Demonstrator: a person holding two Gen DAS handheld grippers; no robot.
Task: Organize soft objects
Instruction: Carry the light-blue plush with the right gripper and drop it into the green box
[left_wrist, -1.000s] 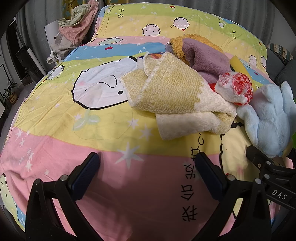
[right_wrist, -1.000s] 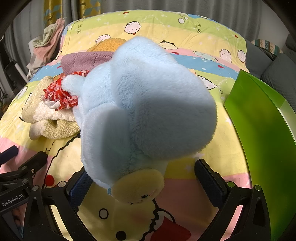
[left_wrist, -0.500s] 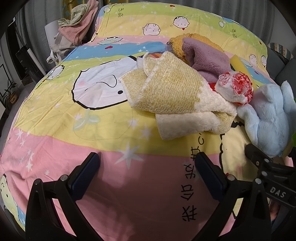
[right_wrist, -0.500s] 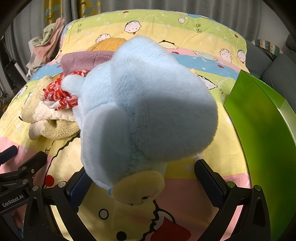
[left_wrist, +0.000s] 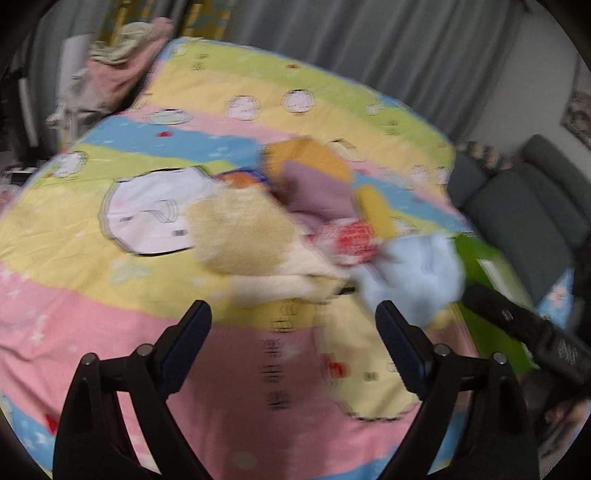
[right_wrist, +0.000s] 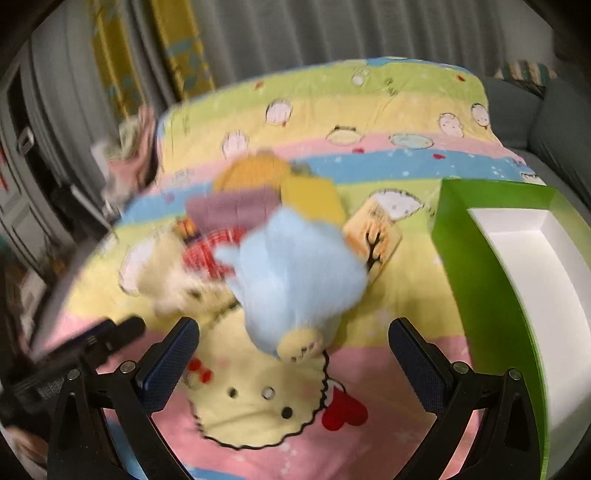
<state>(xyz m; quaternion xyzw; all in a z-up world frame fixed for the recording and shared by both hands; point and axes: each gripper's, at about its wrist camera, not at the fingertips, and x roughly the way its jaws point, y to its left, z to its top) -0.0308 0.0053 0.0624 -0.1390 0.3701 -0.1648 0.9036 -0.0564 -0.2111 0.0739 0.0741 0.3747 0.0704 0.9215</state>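
Both views are pretty blurry. The blue plush toy is fluffy, pale blue with a cream-yellow patch at its near end, lying on the cartoon-print bed near the right edge, just beside the green box. Behind it sit a cream towel, a purple cloth and a red-and-white bit. The left tool has just been narrowing with nothing between its jaws; the right tool is spread wide, toy not gripped. Bed's printed characters are too smeared to read.
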